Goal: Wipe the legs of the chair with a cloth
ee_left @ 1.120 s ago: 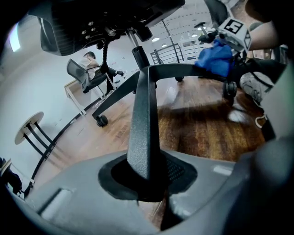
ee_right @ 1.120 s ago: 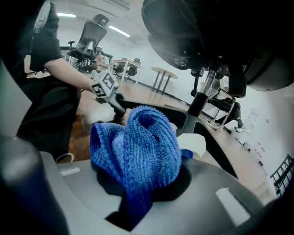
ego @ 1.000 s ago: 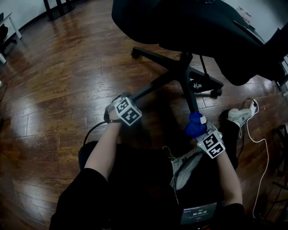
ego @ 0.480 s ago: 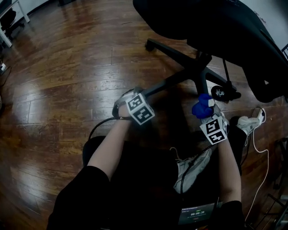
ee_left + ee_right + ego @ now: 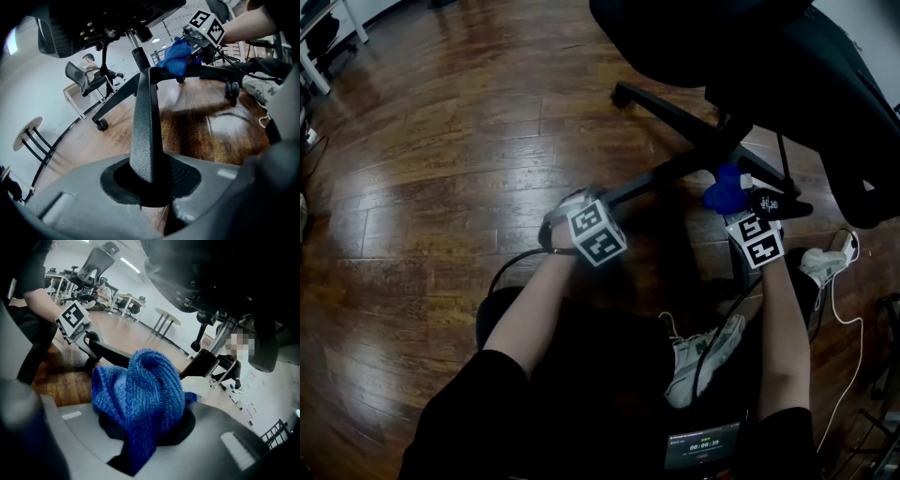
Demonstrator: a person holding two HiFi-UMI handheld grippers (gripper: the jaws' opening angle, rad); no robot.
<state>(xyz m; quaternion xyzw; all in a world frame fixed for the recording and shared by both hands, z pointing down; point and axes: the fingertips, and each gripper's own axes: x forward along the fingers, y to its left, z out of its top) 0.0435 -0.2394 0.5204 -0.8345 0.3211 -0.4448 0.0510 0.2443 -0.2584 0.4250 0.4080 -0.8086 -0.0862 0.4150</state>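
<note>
Your left gripper (image 5: 149, 190) is clamped on one black chair leg (image 5: 144, 117), low and central in its own view, steadying the base. Your right gripper (image 5: 145, 437) is closed on a bunched blue cloth (image 5: 140, 390), right of centre in the head view, at another leg's inner end beside the central column (image 5: 139, 55). Contact is unclear. Wiping seems under way, but which legs are finished cannot be told.

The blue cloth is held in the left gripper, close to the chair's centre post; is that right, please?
Not quite: the blue cloth is held in the right gripper, close to the chair's centre post, as the right gripper view shows. The left gripper is closed on a chair leg instead.
</note>
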